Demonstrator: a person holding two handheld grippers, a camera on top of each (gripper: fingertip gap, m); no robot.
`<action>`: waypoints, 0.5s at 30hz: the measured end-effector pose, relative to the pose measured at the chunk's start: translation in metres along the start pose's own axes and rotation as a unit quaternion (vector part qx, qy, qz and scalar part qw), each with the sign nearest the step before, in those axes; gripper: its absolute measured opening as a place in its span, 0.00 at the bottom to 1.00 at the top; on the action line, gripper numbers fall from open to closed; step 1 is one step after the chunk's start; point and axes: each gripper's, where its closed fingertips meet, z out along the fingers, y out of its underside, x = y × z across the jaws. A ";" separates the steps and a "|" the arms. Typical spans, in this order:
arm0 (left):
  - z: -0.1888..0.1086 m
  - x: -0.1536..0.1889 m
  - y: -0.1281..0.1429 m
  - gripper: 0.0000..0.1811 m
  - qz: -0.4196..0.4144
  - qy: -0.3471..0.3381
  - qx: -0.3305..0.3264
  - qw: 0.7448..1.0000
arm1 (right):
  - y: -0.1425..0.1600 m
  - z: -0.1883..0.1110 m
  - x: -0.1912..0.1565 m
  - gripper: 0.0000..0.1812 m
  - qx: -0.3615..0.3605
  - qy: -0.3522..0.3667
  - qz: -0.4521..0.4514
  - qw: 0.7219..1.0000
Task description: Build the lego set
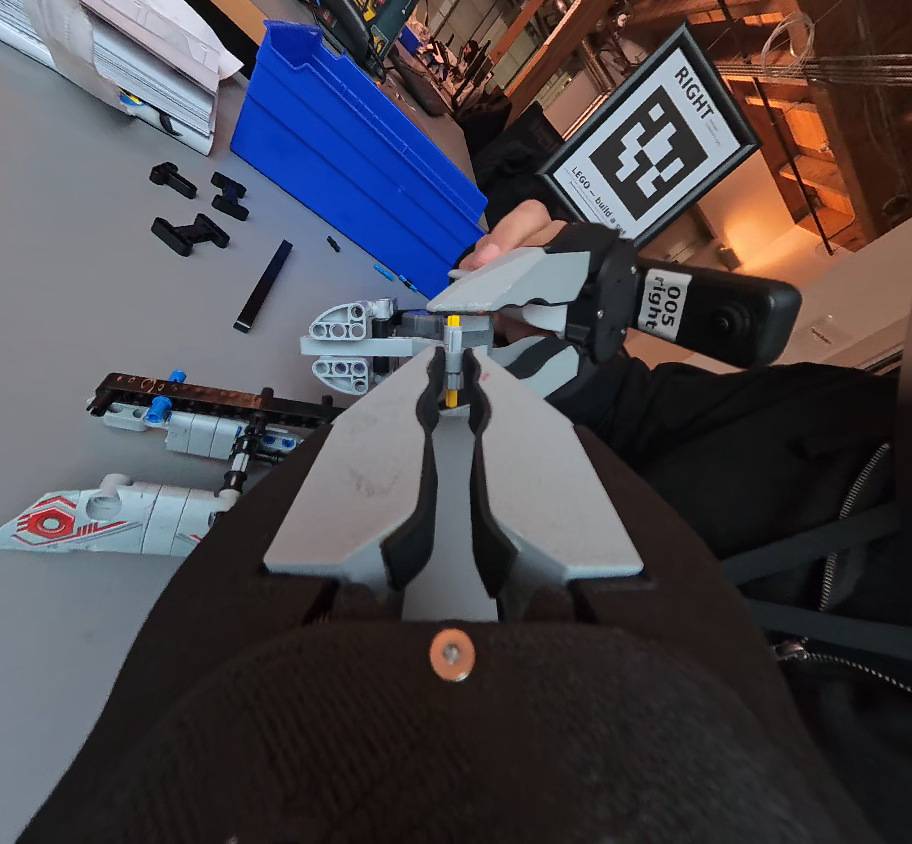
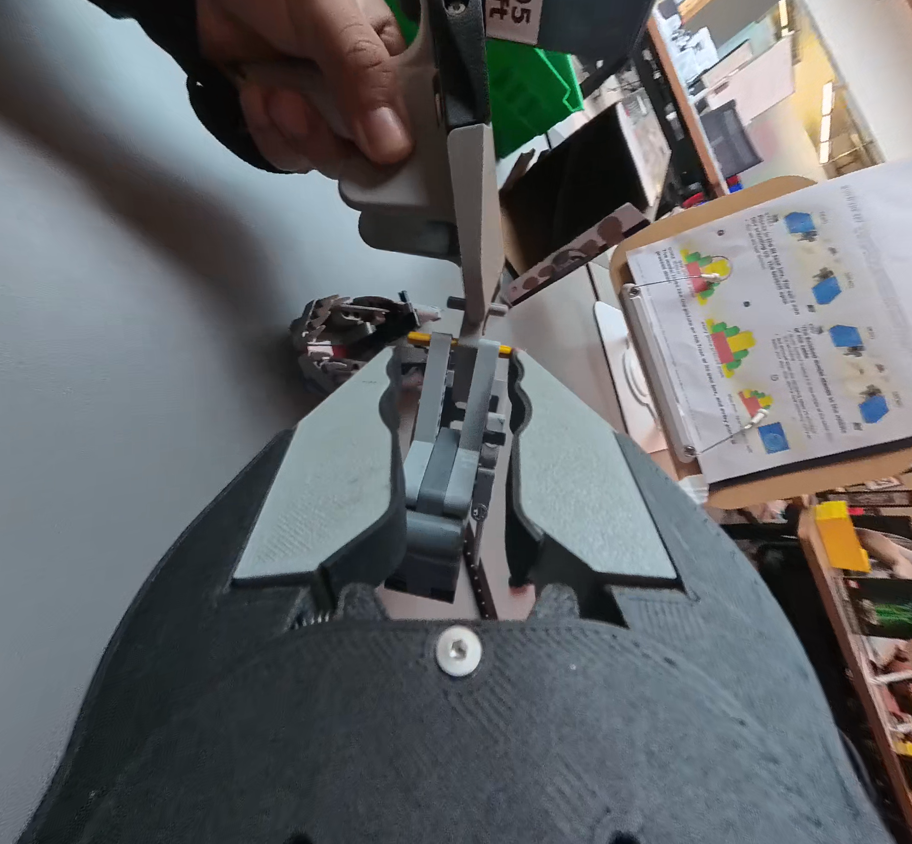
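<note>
Left wrist view: the left gripper (image 1: 453, 360) is seen with its jaws clenched on a small grey connector (image 1: 452, 344) threaded on a yellow axle (image 1: 452, 322). This piece belongs to a grey lego assembly (image 1: 360, 341), which is held above the grey worktop (image 1: 98, 302) by the right gripper (image 1: 446, 299). In the right wrist view, the right gripper (image 2: 456, 366) is shown with its jaws grasping that assembly (image 2: 444, 450) from both sides, the yellow axle (image 2: 419, 336) lying crosswise at the tips. Loose black pieces (image 1: 190, 228), a black strip (image 1: 264, 285) and a blue bin (image 1: 345, 149) are found farther off on the worktop.
</note>
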 end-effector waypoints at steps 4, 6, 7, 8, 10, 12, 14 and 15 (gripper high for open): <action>0.003 -0.004 0.004 0.03 -0.001 -0.002 -0.014 1.000 | 0.006 0.000 -0.001 0.20 -0.004 0.014 -0.031 0.999; 0.006 -0.004 0.009 0.03 -0.004 0.001 -0.030 1.000 | 0.009 0.000 -0.001 0.18 -0.007 0.024 -0.062 0.998; 0.006 -0.002 0.008 0.03 -0.007 0.008 -0.025 1.000 | 0.008 -0.001 0.001 0.17 -0.003 0.029 -0.070 0.997; 0.006 -0.001 0.005 0.03 -0.011 0.015 -0.017 1.000 | 0.006 -0.002 0.002 0.17 0.003 0.029 -0.064 0.998; 0.005 -0.002 0.003 0.03 -0.014 0.019 -0.012 1.000 | 0.006 -0.002 0.004 0.16 0.007 0.024 -0.052 0.998; 0.006 -0.008 0.007 0.03 -0.010 0.005 -0.019 1.000 | 0.011 0.002 0.001 0.16 -0.010 0.026 -0.068 0.997; 0.006 -0.012 0.010 0.03 -0.017 0.006 -0.015 1.000 | 0.014 0.005 -0.002 0.16 -0.016 0.021 -0.065 0.998; 0.006 -0.013 0.012 0.03 -0.022 0.008 -0.015 1.000 | 0.016 0.006 -0.004 0.15 -0.018 0.016 -0.065 0.998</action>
